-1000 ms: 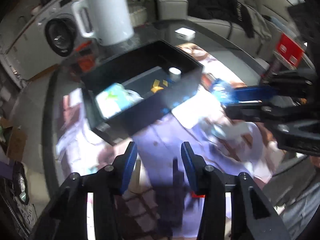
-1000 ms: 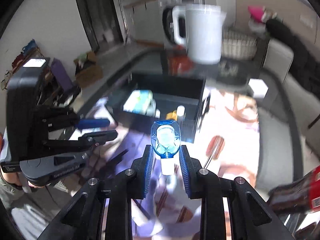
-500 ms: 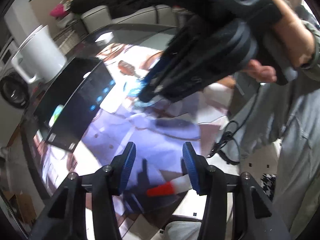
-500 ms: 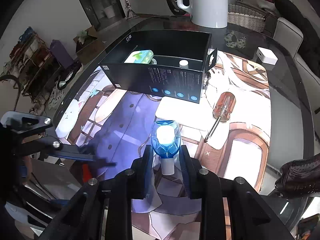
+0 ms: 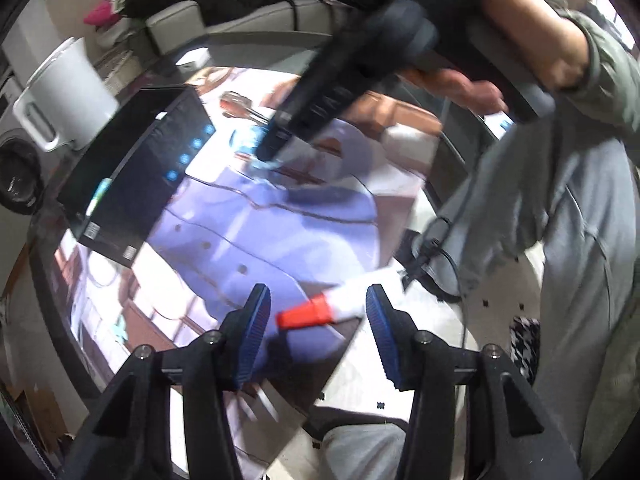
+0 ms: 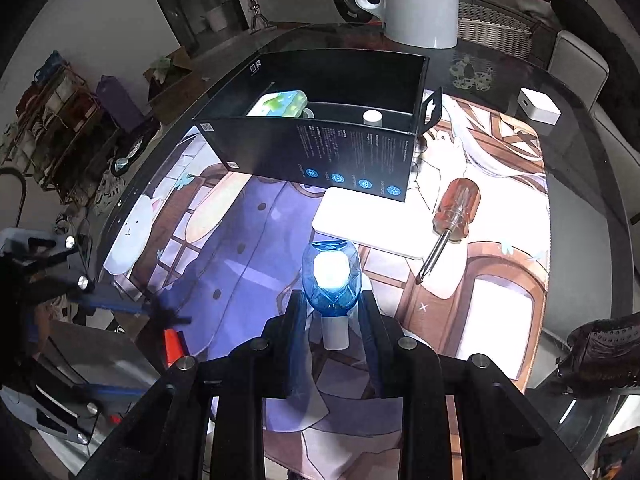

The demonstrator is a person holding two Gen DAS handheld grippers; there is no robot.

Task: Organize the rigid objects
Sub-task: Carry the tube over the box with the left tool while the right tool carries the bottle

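Over the last second I am seeing the left gripper [image 5: 316, 320] swinging off the black box [image 5: 132, 176] and coming down toward the near desk edge. Its fingers [image 5: 254, 332] are now standing wide apart, holding nothing, with the white tube with a red cap [image 5: 320, 312] lying between them at lower centre of the left view. I am reading this as the start of a pick on that tube.

The right gripper [image 6: 330, 312] is staying closed on the blue bottle [image 6: 331, 280], white neck pinched between the pads, the bottle held above the picture mat [image 6: 248, 240]. The box [image 6: 320, 132] is now sitting farther up the right view than half a second ago, so the bottle is not yet being delivered.

Edges: the tube is lying right at the desk [image 6: 580, 184] rim, partly over the mat's corner; I judge a nudge outward could send it to the floor. The left fingers are approaching from outside the rim.

Open room: the purple middle of the mat is bare between bottle and box. The white slab [image 6: 372, 228] and the screwdriver [image 6: 452, 216] are lying just in front of the box's near wall, at right of centre. The box opening is partly filled by a green-printed pack [image 6: 280, 104] and a small white cap [image 6: 373, 117].
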